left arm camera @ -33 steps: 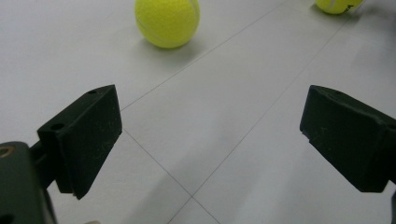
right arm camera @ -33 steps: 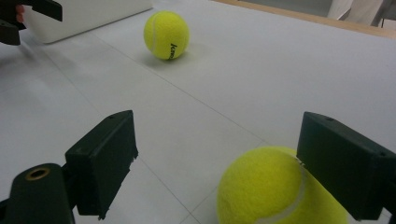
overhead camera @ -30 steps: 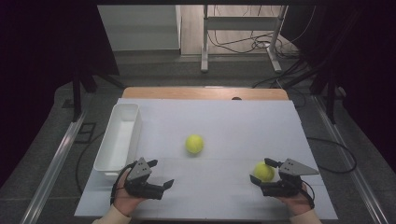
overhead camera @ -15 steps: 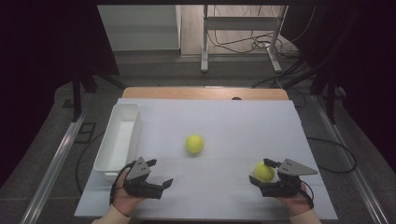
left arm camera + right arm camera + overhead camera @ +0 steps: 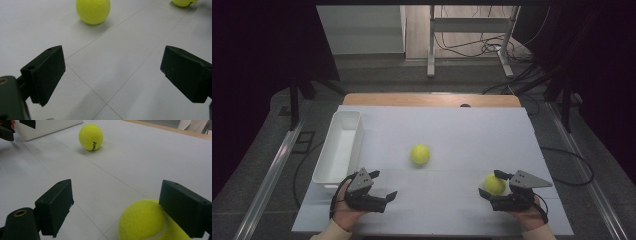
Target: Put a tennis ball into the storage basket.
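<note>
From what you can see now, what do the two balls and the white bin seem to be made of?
Both balls, the middle one and the one by the right claw, look like tennis balls: fuzzy yellow felt with pale curved seams. The bin looks like smooth, matte white plastic, though the look leaves that open.

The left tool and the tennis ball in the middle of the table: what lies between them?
Nothing: in the left gripper view, bare white table runs from the open left tool to the middle ball.
</note>
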Demonstrator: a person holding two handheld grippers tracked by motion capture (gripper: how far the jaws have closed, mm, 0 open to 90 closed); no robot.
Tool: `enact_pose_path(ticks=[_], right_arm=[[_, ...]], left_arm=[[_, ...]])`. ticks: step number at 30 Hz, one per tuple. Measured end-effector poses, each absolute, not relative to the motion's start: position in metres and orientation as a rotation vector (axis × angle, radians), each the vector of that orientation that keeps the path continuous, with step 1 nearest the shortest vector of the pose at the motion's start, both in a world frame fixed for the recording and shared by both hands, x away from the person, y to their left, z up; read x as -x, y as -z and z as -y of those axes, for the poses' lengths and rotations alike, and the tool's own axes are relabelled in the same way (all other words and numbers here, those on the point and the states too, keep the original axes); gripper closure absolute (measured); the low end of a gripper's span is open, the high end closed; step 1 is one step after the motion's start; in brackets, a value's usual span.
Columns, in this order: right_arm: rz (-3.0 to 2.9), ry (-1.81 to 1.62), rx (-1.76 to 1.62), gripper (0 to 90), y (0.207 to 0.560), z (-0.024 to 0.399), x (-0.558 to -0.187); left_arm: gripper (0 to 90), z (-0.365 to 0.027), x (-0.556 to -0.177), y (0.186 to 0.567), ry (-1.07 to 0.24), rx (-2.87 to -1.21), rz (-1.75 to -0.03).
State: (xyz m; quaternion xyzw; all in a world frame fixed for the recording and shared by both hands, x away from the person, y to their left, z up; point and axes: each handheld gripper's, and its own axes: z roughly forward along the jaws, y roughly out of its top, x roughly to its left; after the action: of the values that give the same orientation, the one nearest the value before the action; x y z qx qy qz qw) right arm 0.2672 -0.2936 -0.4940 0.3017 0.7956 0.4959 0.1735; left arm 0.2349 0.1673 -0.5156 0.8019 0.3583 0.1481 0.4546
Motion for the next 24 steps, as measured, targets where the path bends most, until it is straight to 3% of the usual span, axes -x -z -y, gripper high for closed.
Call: enact_pose_path(ticks=[24], right_arm=[[-2.276, -1.411, -0.836, 12.7, 0.495, 0.292, -0.267]], left_arm=[[6.8, -0.144, -0.248, 0.511, -0.346, -1.994, -0.887]])
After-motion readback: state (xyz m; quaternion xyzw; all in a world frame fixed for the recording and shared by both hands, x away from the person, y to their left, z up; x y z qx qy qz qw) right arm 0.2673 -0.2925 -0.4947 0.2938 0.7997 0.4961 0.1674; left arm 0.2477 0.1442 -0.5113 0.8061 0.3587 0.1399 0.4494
